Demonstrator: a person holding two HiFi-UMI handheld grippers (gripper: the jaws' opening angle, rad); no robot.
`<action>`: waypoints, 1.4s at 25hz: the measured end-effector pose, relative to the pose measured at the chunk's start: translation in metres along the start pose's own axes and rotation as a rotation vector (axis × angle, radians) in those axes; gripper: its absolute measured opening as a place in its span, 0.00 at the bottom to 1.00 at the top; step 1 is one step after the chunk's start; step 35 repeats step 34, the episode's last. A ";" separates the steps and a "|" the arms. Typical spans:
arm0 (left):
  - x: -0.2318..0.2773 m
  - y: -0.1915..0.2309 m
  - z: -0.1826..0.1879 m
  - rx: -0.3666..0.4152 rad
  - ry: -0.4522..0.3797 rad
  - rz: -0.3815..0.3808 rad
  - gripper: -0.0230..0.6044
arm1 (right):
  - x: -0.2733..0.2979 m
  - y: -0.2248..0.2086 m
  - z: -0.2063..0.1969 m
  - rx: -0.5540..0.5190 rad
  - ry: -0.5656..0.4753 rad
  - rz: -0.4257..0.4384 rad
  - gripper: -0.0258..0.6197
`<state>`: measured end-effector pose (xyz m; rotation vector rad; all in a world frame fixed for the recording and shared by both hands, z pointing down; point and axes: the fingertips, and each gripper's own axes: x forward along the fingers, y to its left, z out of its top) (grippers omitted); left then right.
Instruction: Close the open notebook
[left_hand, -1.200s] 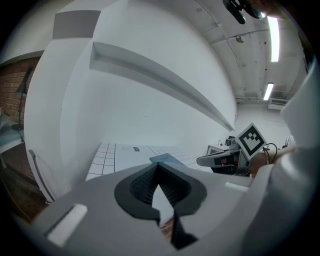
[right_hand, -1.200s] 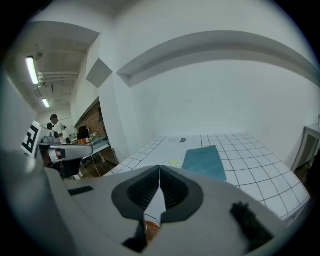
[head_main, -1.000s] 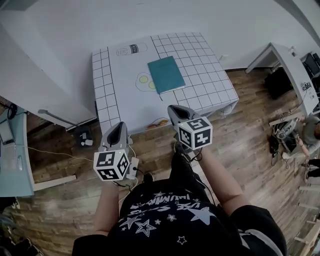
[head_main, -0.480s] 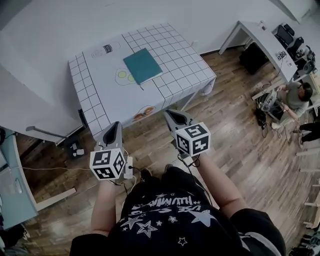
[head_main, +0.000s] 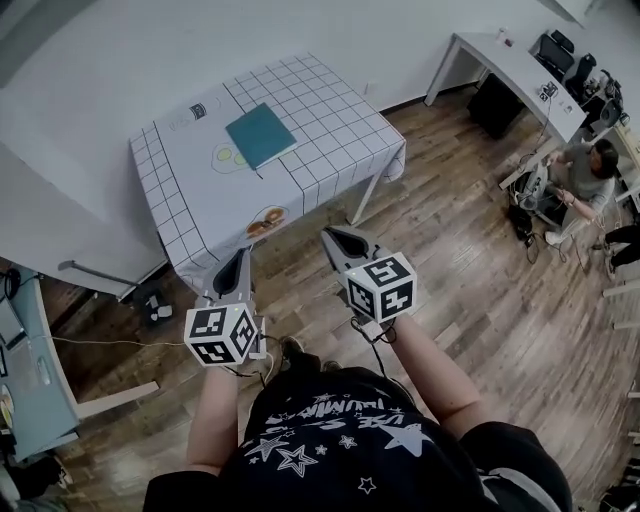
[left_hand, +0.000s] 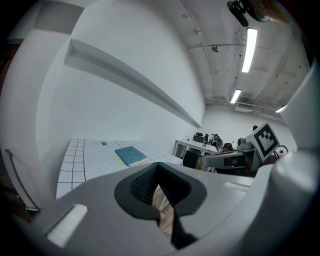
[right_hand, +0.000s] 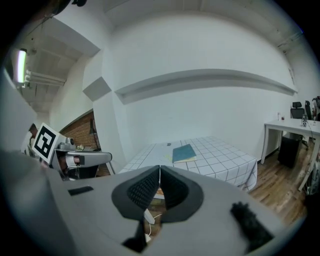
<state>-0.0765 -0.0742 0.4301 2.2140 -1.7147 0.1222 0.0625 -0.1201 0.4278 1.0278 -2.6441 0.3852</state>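
One notebook (head_main: 260, 135) — closed, on table (head_main: 330, 110).

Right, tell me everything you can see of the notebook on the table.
The notebook has a plain teal cover and looks thin. It is closed and lies flat on the white squared tablecloth, around the table's middle, right beside a yellow-green drawing printed on the cloth. The right gripper view shows a pale page edge along its near side. Only the cloth touches it.

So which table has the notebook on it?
The table with the grid-patterned cloth, where the teal notebook lies. The plain white desk by the seated person shows none.
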 end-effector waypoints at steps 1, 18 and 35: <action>-0.007 -0.008 -0.001 0.003 -0.002 0.003 0.05 | -0.008 0.003 -0.003 -0.006 0.002 0.007 0.07; -0.093 -0.084 -0.021 0.022 -0.043 0.099 0.05 | -0.088 0.054 -0.023 -0.064 -0.031 0.142 0.06; -0.133 -0.038 -0.016 0.059 -0.046 0.033 0.05 | -0.080 0.121 -0.026 -0.101 -0.008 0.084 0.06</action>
